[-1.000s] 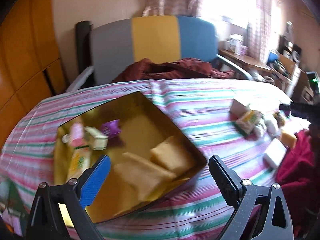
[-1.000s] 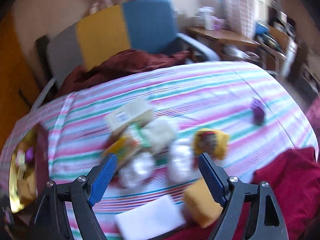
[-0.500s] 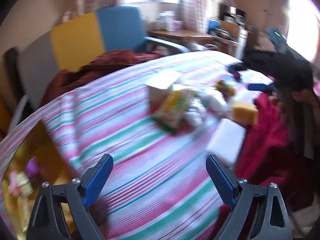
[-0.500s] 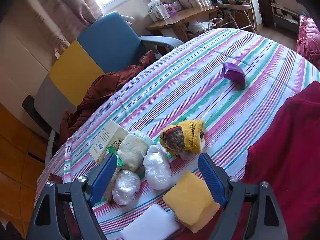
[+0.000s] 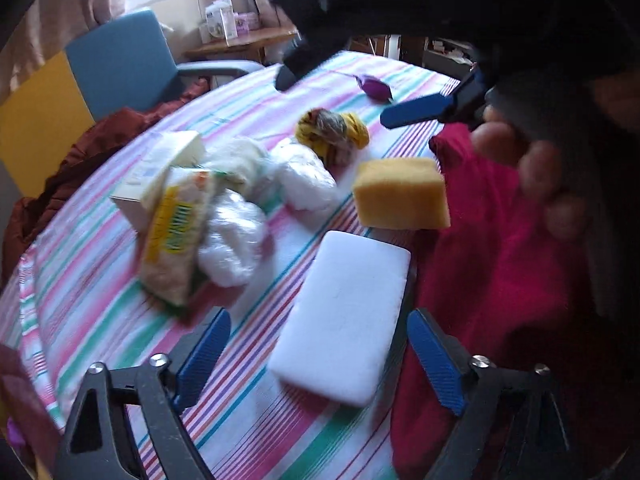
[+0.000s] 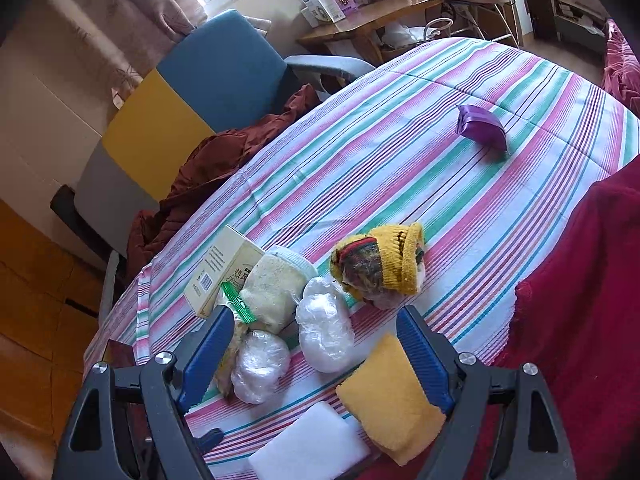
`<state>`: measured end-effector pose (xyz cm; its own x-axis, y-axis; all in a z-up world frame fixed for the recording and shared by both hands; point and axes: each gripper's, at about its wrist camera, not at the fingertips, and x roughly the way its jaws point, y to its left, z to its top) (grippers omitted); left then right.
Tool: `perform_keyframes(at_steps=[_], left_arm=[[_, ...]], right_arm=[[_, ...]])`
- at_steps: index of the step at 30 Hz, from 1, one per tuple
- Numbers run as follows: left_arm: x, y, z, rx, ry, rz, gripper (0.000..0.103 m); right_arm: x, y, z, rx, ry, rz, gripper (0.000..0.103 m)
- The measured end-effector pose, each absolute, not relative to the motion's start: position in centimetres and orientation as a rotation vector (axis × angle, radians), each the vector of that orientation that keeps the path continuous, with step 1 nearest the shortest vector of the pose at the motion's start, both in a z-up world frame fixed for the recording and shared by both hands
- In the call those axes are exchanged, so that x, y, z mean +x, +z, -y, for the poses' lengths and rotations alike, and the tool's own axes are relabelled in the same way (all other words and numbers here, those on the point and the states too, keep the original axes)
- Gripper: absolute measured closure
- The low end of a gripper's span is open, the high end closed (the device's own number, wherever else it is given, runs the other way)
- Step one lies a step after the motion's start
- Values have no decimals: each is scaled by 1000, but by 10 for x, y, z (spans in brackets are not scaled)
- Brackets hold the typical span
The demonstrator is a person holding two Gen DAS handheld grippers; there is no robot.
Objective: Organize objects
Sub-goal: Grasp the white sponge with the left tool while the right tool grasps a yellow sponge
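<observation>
A white foam block (image 5: pixel 344 316) lies on the striped tablecloth (image 5: pixel 100 300) near its front edge. My left gripper (image 5: pixel 318 316) hangs just above it, one finger on each side. Its jaws are closing, and the pads stand clear of the block. Behind the block are a yellow sponge (image 5: pixel 400 194), a yellow knit hat (image 5: pixel 332 132), plastic-wrapped white bundles (image 5: pixel 232 240), a yellow-green packet (image 5: pixel 176 232) and a cream box (image 5: pixel 160 168). My right gripper (image 6: pixel 316 314) hovers open above the bundles (image 6: pixel 324 332), with the sponge (image 6: pixel 388 396) by its right finger. It holds nothing.
A purple pouch (image 6: pixel 480 124) lies alone at the far right of the table. A red cloth (image 6: pixel 580 280) drapes the near right edge. Behind the table stand a grey, yellow and blue chair (image 6: pixel 180 92) with a maroon cloth (image 6: pixel 224 160), and a cluttered desk (image 6: pixel 360 20).
The left view swung right from the golden tin to the pile and dropped over the white block, while its jaws narrowed. The right gripper rolled, then held still over the pile.
</observation>
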<state>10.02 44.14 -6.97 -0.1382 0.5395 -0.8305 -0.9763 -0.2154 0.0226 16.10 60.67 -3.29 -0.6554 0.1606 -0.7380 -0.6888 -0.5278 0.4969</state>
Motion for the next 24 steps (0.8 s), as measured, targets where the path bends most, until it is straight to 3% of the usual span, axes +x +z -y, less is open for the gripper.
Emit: perform_keyframes(at_steps=[2, 13, 18, 24], left_arm=[[96, -77, -449, -905, 1614, -695, 24], [93, -88, -444, -951, 1648, -660, 23], [87, -84, -425, -980, 1682, -631, 37], [71, -83, -378, -1020, 1780, -582, 38]], right_arm=[[160, -34, -606, -879, 2196, -1108, 18], [153, -39, -605, -946, 2168, -1060, 18], [151, -41, -604, -973, 2150, -1040, 18], [140, -48, -600, -1062, 2132, -994, 18]])
